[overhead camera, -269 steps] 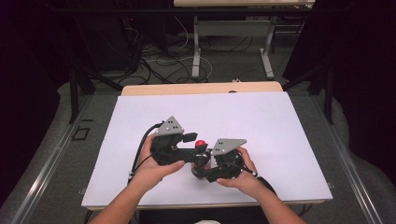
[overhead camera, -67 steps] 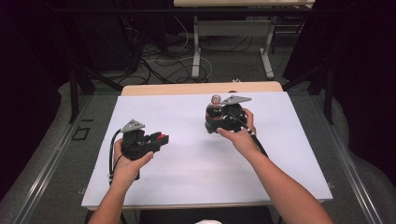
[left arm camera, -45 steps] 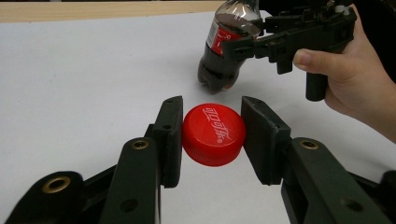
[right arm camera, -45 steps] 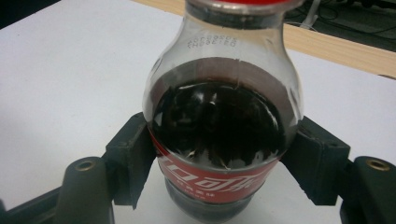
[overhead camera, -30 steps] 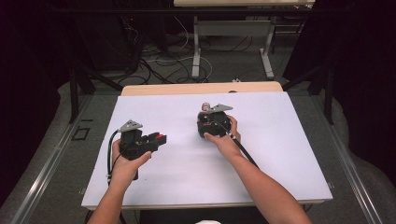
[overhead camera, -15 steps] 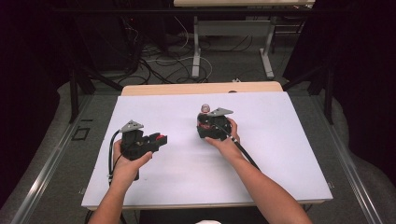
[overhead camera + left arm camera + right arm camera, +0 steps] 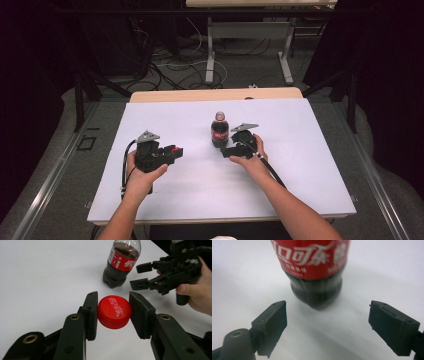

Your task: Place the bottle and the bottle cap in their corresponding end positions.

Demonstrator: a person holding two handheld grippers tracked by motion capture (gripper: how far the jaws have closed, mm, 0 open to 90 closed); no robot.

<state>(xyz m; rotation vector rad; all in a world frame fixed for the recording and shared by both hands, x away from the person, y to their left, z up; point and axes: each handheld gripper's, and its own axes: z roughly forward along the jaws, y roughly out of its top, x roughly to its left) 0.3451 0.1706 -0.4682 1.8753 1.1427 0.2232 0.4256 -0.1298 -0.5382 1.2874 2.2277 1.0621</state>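
The cola bottle stands upright mid-worktop, just left of the right claw, whose jaws, just opened, stand wide and empty, probably backing off, while the left claw grips the red cap farther left.

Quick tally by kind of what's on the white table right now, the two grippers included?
Cola bottle, standing uncapped: 1
Red cap, clamped in the left gripper: 1
Grippers, counting the right gripper, open beside the bottle: 2
Total: 4
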